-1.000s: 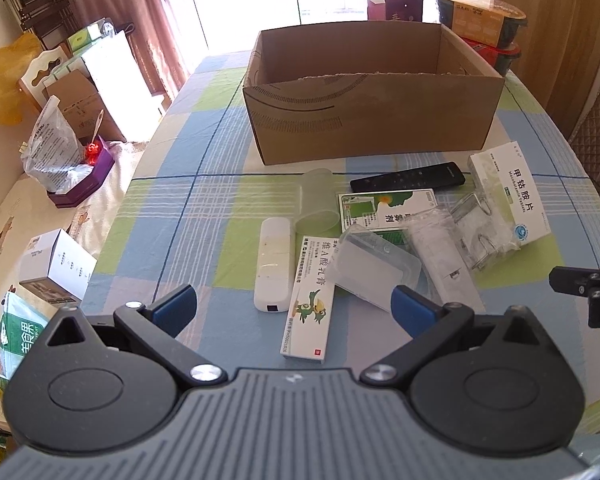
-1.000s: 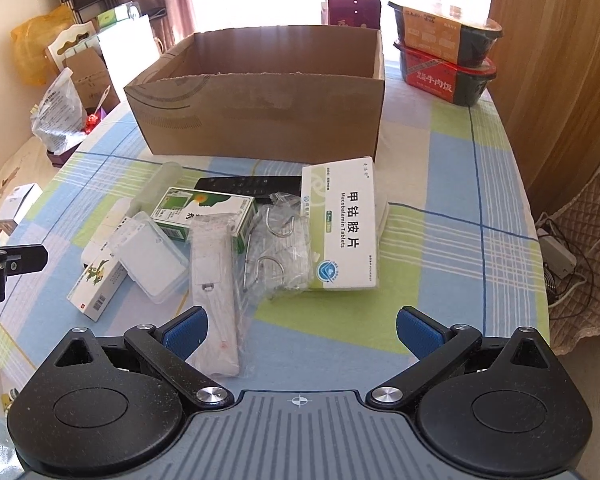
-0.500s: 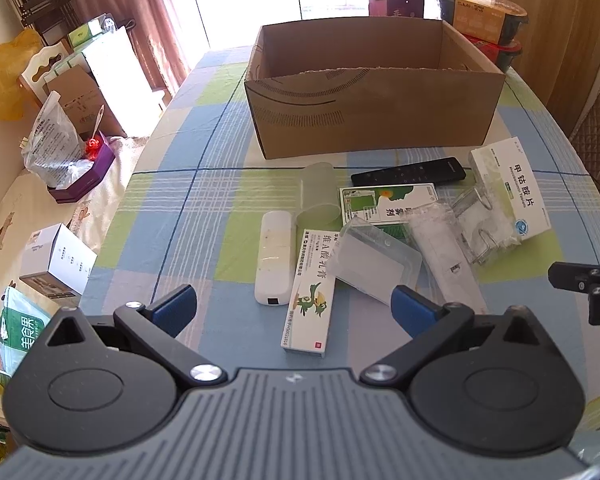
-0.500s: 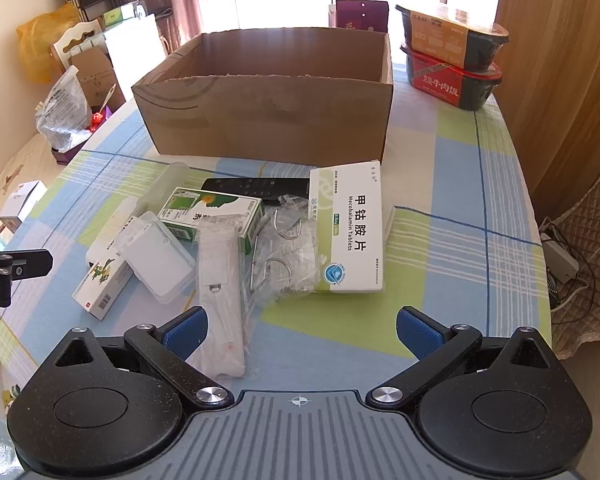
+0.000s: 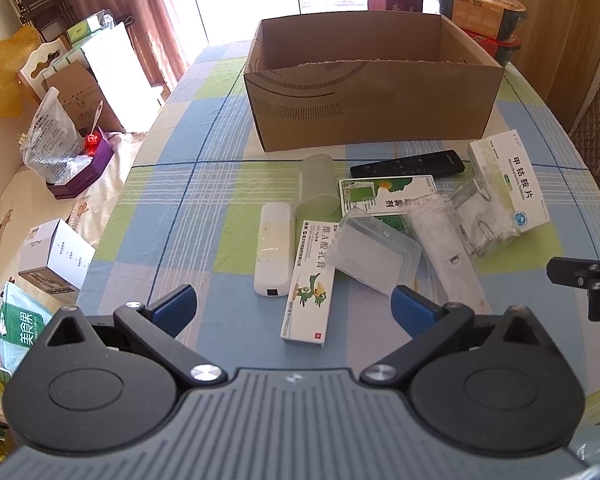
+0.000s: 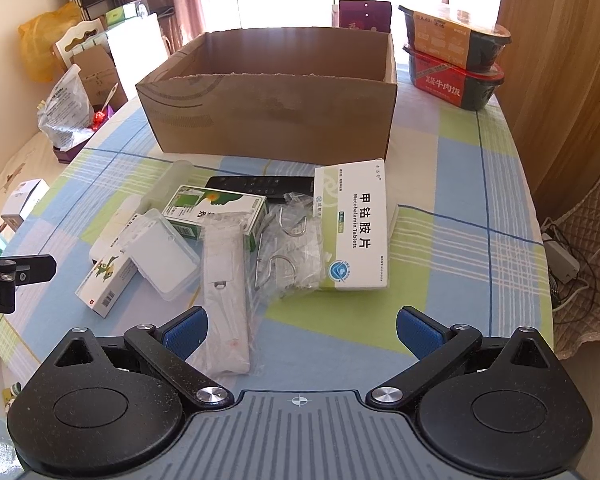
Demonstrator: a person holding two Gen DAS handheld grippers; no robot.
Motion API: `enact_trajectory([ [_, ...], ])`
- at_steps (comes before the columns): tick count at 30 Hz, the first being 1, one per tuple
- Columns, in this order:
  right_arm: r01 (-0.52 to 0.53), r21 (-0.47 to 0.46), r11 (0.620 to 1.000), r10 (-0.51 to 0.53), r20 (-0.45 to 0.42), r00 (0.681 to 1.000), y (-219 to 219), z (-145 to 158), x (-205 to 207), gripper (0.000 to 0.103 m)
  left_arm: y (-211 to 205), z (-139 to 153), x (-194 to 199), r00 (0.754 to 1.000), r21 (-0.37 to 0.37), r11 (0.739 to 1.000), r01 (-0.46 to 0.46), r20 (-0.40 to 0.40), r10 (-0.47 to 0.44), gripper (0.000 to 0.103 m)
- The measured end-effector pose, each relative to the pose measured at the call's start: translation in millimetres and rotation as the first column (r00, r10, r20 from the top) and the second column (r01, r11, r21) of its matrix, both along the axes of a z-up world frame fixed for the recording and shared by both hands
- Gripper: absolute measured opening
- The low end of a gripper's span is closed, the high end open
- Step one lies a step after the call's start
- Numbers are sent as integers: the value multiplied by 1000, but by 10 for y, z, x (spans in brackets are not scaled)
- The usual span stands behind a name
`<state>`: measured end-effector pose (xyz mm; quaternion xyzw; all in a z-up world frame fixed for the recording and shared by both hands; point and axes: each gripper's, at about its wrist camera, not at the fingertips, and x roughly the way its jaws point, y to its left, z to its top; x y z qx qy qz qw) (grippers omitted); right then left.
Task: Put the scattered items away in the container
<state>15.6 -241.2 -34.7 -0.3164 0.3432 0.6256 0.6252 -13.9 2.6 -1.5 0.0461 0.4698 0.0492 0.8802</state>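
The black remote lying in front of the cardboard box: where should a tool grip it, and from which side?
Probably across the narrow width of the black remote near its left half, coming from above. It lies flat and long, parallel to the cardboard box wall; its right end meets the white tablet box, leaving less finger room there.

Cardboard box (image 5: 374,92) behind scattered items, remote (image 5: 407,163) just before it, table (image 5: 204,184) beneath

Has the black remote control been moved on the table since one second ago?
No. The black remote control lies as before, in front of the cardboard box and against the white tablet box; only the cameras shifted slightly.
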Motion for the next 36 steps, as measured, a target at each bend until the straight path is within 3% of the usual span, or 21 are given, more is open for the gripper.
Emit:
enact_trajectory([
  [16, -4, -1, 1000, 4, 11, 1000, -36, 2, -70, 103, 38, -40, -32, 1000, -9, 1000, 5, -22, -6, 102],
  [36, 10, -35, 999, -11, -44, 999, 26, -74, -3, 103, 100, -109, 11, 998, -39, 998, 44, -43, -45, 102],
])
